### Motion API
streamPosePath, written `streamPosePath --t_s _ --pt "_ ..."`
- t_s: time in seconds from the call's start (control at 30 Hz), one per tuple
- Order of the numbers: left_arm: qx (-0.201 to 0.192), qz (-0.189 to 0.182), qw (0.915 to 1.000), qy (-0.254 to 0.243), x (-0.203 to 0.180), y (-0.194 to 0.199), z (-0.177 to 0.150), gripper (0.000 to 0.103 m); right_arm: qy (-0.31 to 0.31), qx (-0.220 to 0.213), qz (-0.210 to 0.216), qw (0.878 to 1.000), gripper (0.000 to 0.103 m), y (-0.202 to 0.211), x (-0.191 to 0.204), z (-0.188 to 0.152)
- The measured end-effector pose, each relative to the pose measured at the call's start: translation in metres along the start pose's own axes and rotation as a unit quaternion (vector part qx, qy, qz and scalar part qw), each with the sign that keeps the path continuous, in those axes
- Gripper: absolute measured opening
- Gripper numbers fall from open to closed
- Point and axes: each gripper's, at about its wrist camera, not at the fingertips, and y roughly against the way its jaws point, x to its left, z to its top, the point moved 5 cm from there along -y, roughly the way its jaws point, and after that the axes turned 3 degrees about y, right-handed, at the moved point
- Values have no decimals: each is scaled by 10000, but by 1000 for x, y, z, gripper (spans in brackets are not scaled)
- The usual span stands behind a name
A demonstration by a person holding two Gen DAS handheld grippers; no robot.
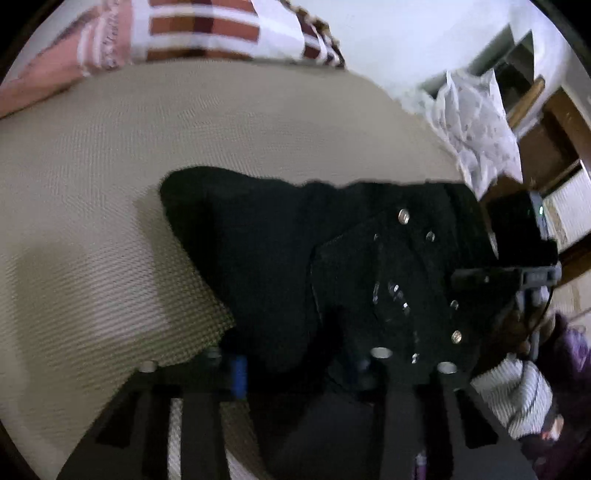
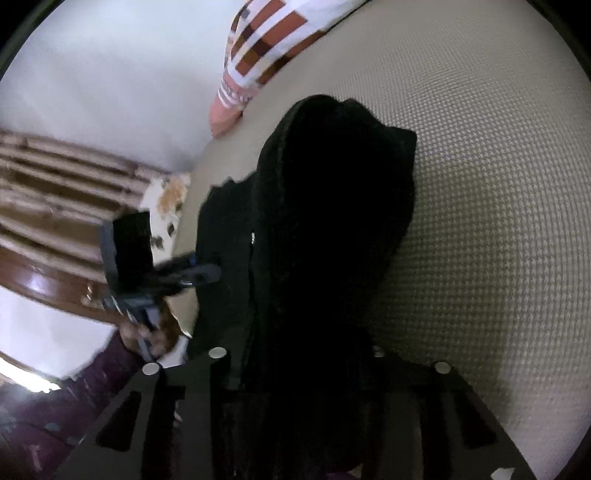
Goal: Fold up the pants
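Note:
Black pants (image 1: 258, 240) lie bunched on a beige woven bed cover (image 1: 92, 184). My left gripper (image 1: 299, 365) is at the bottom of the left wrist view, and dark cloth fills the gap between its fingers beside the blue pad (image 1: 238, 373). In the right wrist view the left gripper (image 2: 207, 273) pinches the left edge of the pants (image 2: 332, 203). My right gripper (image 2: 297, 358) is shut on a thick fold of the same cloth, which rises between its fingers. The right gripper's black body (image 1: 399, 280) lies over the pants close to my left one.
A red, brown and white checked pillow (image 1: 207, 29) (image 2: 266, 44) lies at the far edge of the bed. A white printed cloth (image 1: 476, 122) hangs at the right. A wooden frame (image 2: 55, 266) borders the bed, and a hand in a purple sleeve (image 2: 147, 336) holds the left gripper.

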Motion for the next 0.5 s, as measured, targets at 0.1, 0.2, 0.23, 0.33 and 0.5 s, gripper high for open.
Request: streamPosePath --t_s 0.1,0.2,0.23,0.33,0.5 --pt "-314 312 9988 -207 -13 14 -4 28 -99 -187 172 9996 31 4 8 -4" --pt "-487 394 9977 -246 -20 23 -6 27 -132 -322 305 9989 30 5 19 -8" --pt "-524 410 9975 -240 -19 26 -7 26 -169 -349 348 9986 30 4 21 -10" --pt "-649 434 9968 -189 -16 38 -8 26 -294 -409 508 9974 30 -1 28 -12" --pt "-857 664 9938 -267 -6 64 -15 26 -270 -420 660 9966 30 -15 46 -12"
